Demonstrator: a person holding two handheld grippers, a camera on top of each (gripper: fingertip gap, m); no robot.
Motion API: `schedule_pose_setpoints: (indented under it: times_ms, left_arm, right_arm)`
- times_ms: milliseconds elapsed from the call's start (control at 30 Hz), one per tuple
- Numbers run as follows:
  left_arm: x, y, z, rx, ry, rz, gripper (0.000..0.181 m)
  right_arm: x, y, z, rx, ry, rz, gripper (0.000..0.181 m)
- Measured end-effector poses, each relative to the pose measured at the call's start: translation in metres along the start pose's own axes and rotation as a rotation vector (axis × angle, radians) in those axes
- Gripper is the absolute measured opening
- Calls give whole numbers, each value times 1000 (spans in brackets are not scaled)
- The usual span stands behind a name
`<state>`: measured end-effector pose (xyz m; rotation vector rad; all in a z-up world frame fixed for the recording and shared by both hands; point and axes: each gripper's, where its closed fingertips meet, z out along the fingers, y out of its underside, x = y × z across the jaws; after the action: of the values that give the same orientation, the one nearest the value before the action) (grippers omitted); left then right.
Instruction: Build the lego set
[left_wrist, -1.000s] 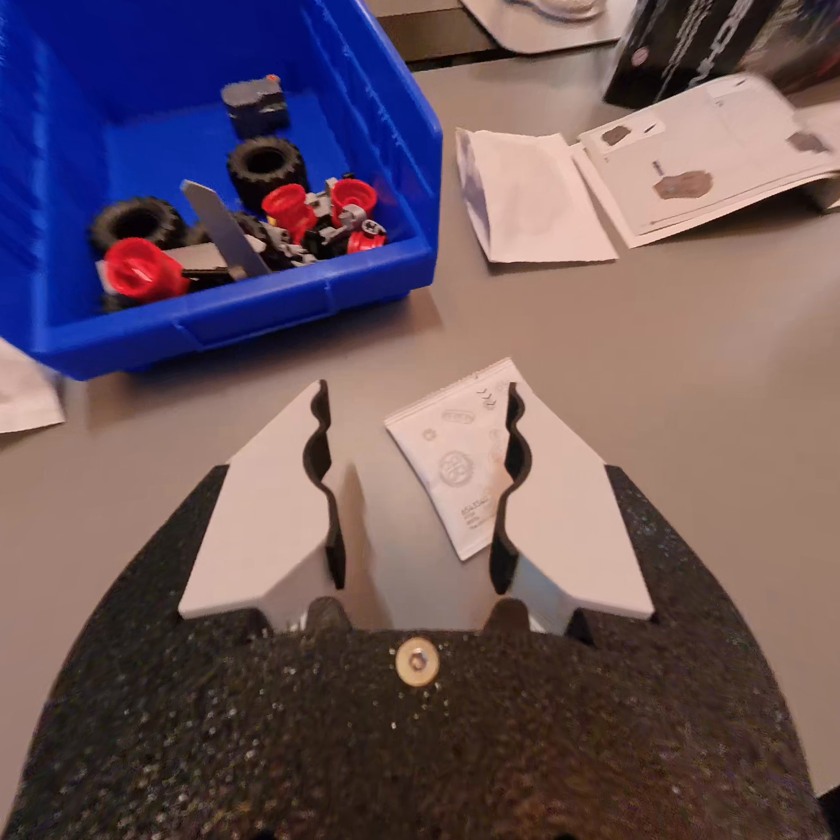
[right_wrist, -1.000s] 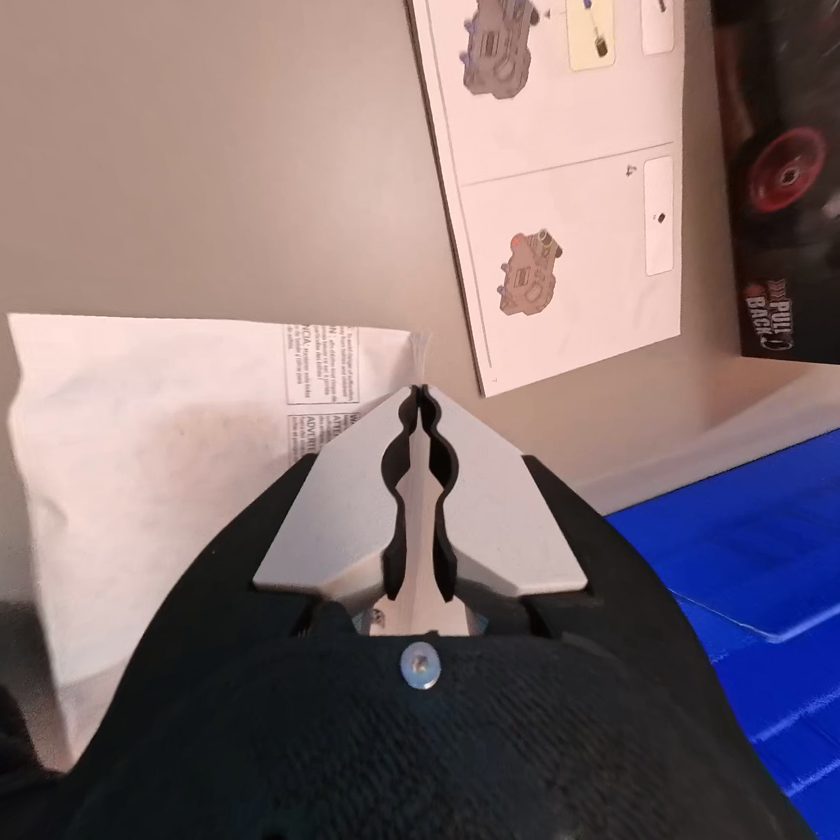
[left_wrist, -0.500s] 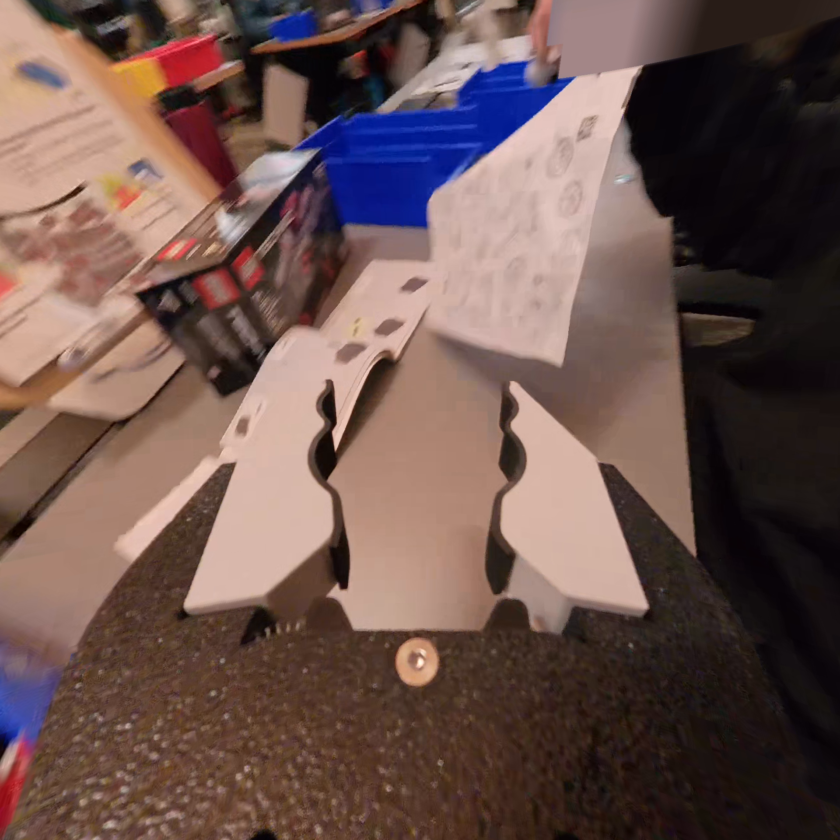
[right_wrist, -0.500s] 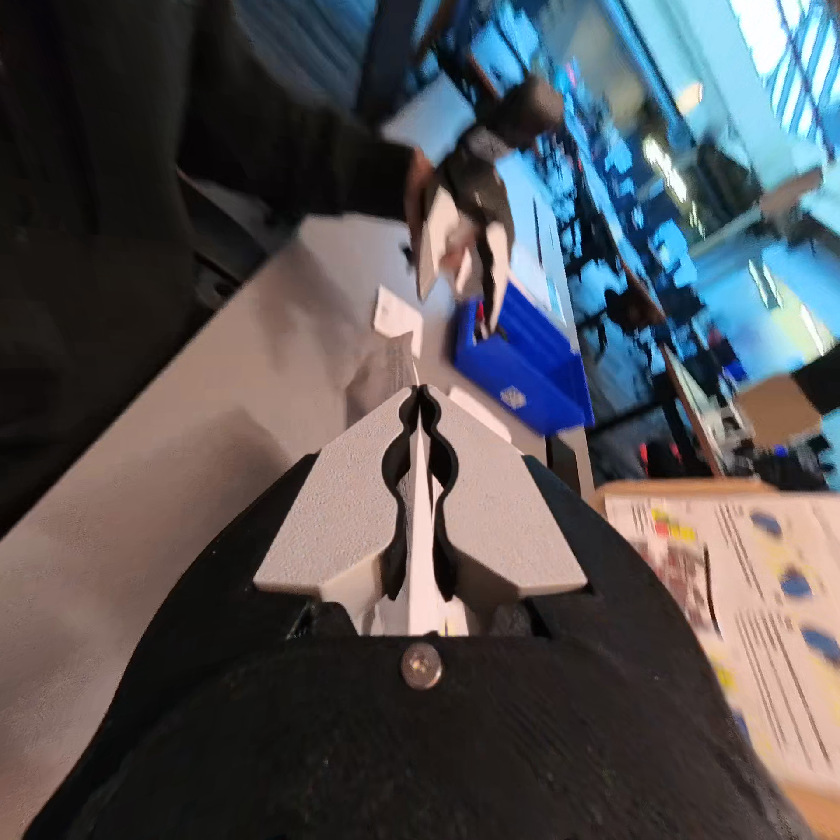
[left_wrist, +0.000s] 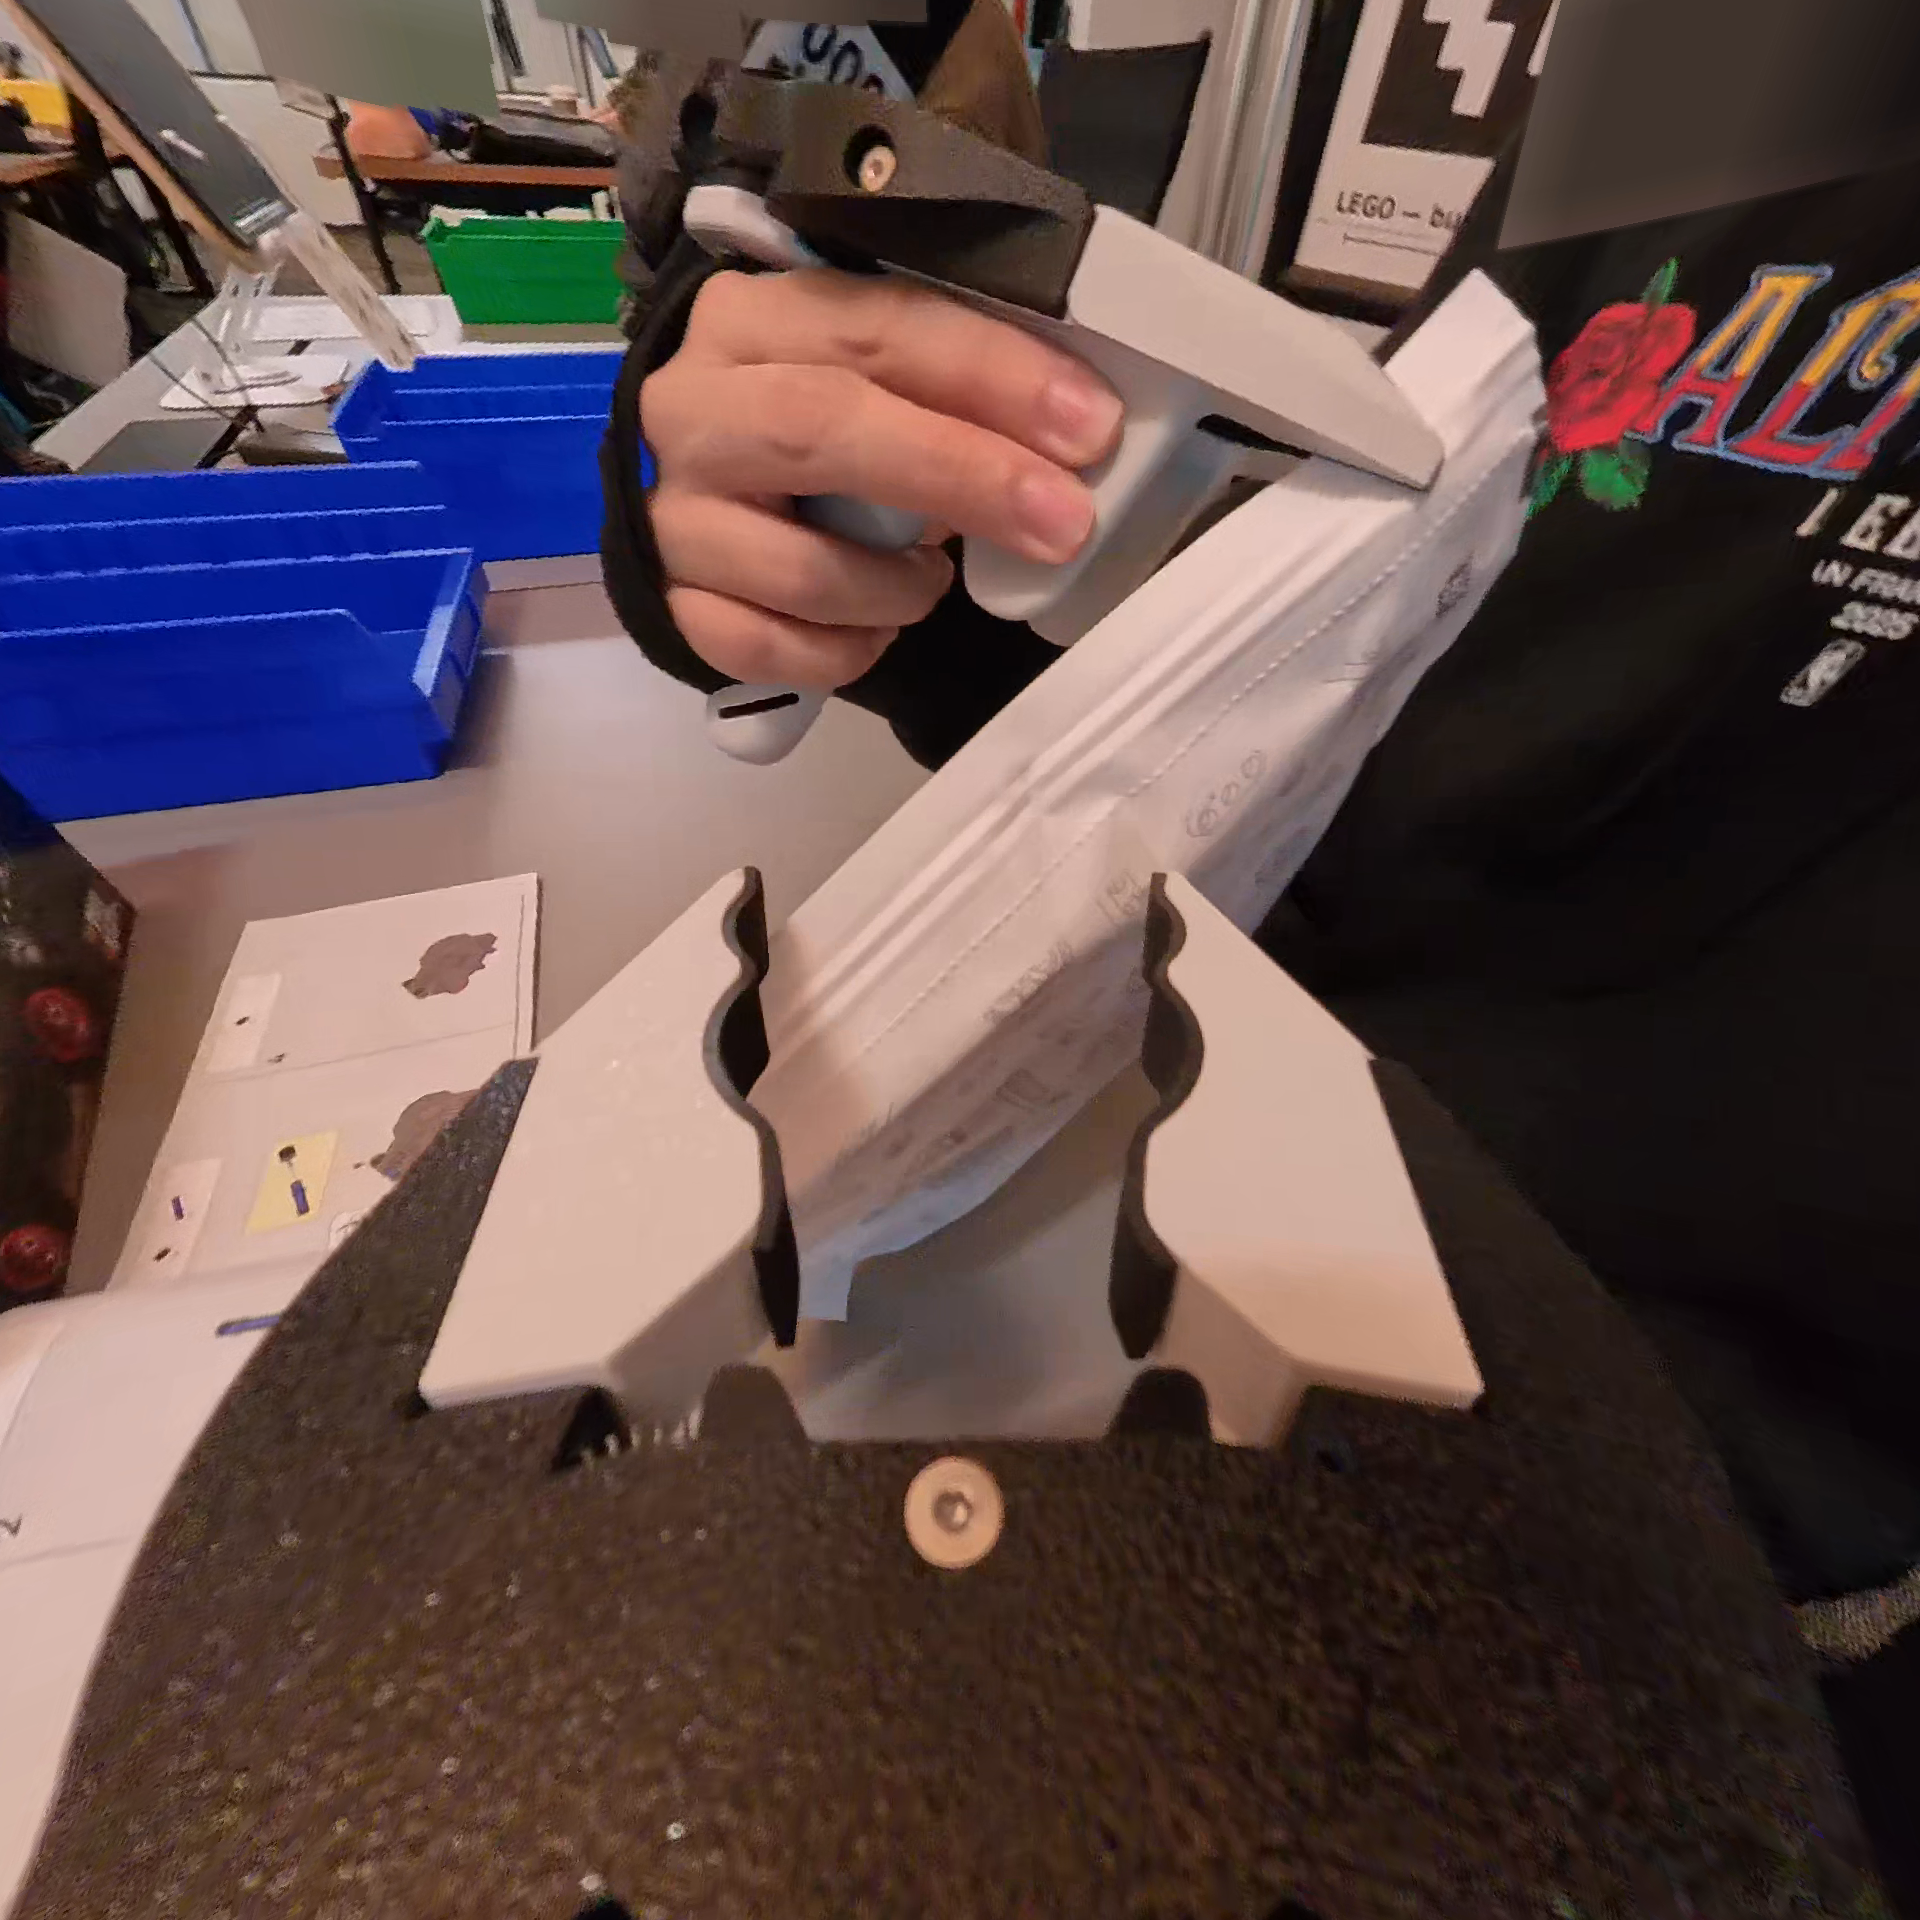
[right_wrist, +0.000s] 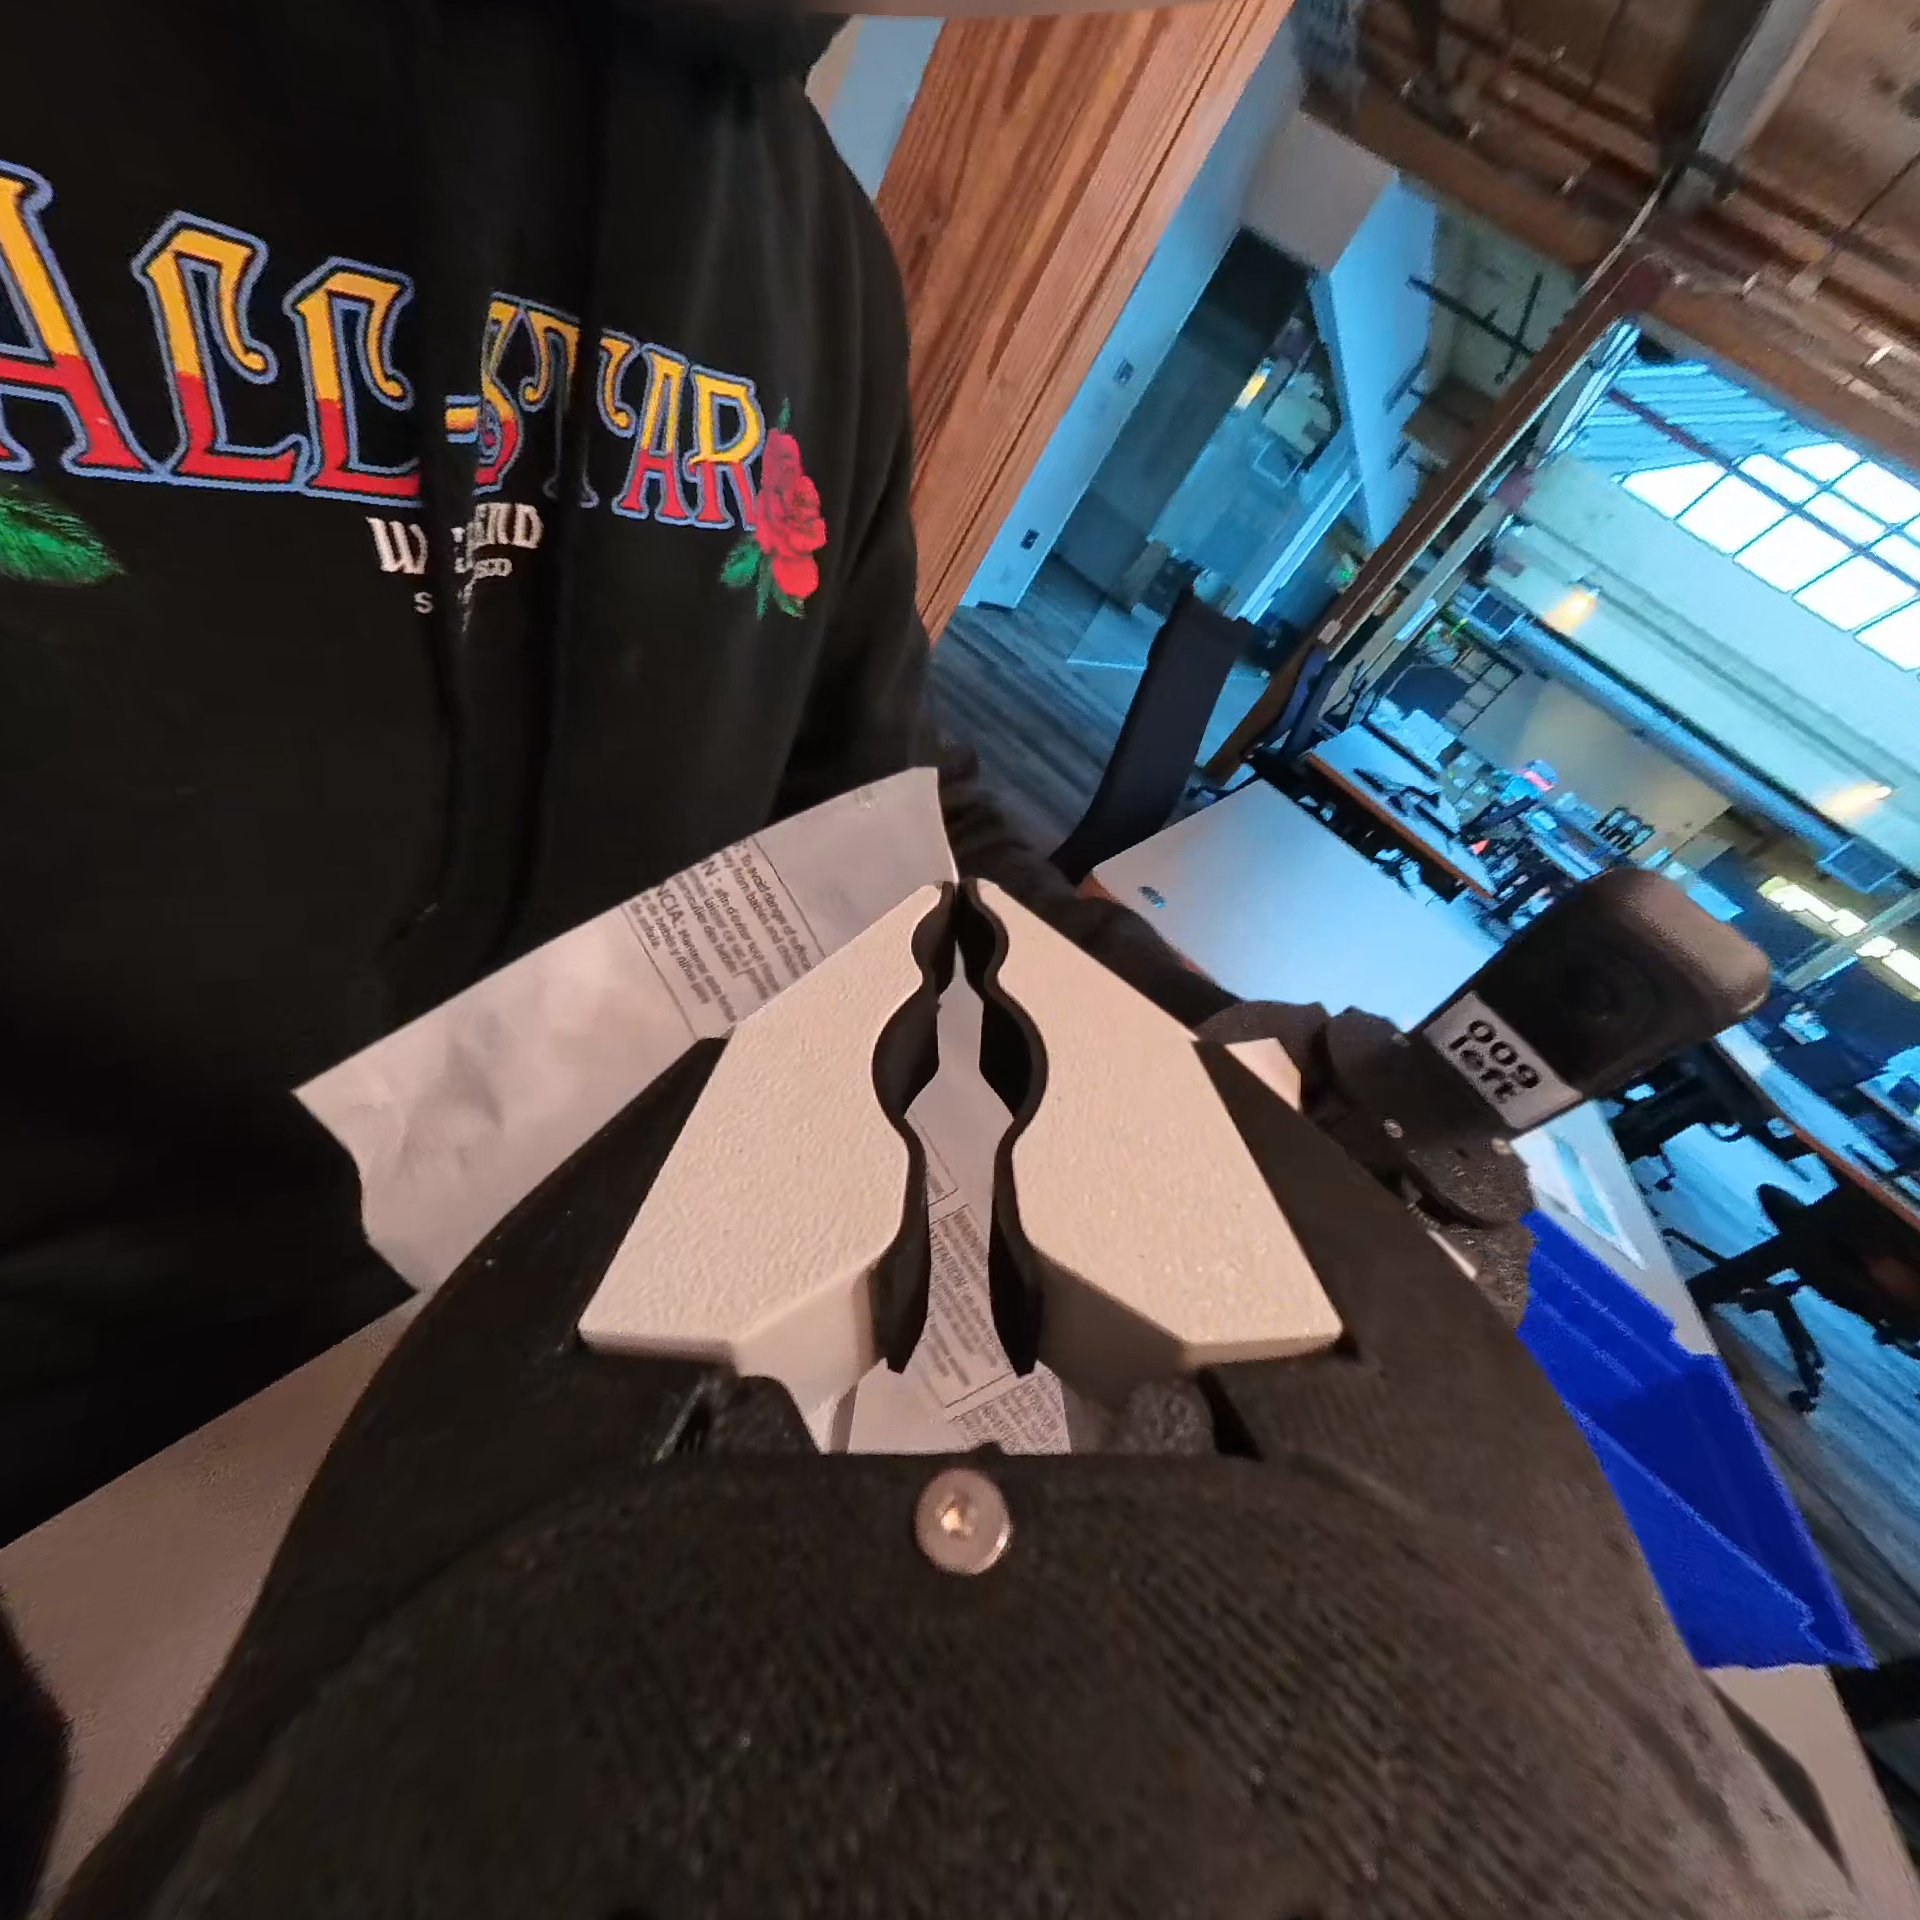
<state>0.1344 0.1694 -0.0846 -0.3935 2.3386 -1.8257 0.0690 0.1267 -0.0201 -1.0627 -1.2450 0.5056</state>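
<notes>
Fingers of the left tool (left_wrist: 951, 1101) stand spread wide, and the lower end of a white paper parts bag (left_wrist: 1122, 862) hangs between them without either pad pressing it. Most likely this tool is lined up to take that end, so the bag can be pulled or torn open against the other grip. In the right wrist view the right tool (right_wrist: 956, 1122) is pressed together on the bag's upper edge; the tips meet on the paper (right_wrist: 582, 1049), which shows behind and through the narrow wavy gap. That pinch carries the whole bag, slanting in the air between the two tools and clear of the table (left_wrist: 623, 821). A bare hand (left_wrist: 831, 499) wraps the right tool's grey handle, squeezing its trigger, which is probably why the grip holds.

Below and to the left, the open instruction booklet (left_wrist: 343, 1049) lies flat on the table, placed where the pages can be read while building. A dark set box (left_wrist: 52, 1049) sits touching the frame's left edge beside it. Farther back, empty-looking blue bins (left_wrist: 229, 665) line the table. Behind the bag is the person's black sweatshirt (left_wrist: 1662, 727).

No loose bricks show in either view, so I judge the build hardly begun: this bag must be opened first.
</notes>
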Motion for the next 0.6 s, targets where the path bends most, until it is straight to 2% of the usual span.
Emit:
schedule_pose_setpoints:
  times_ms: [100, 167, 400, 500, 567, 600]
  left_arm:
    - [18, 3, 6, -13, 135, -5, 66]
    - [26, 1, 13, -24, 209, 15, 71]
    - [41, 4, 35, -168, 280, 99, 73]
    - [35, 3, 42, -225, 218, 154, 95]
    - [33, 7, 47, -275, 225, 153, 110]
    - [34, 12, 47, -304, 254, 133, 110]
  right_arm:
    - [-9, -1, -5, -11, -35, 20, 0]
    - [-13, -4, -7, -5, -68, 43, 0]
    - [-39, 3, 0, -97, -244, 140, 0]
    - [-45, 5, 8, -101, -299, 136, 0]
    - [-44, 8, 12, -109, -323, 129, 0]
    - [-44, 10, 12, -128, -332, 132, 0]
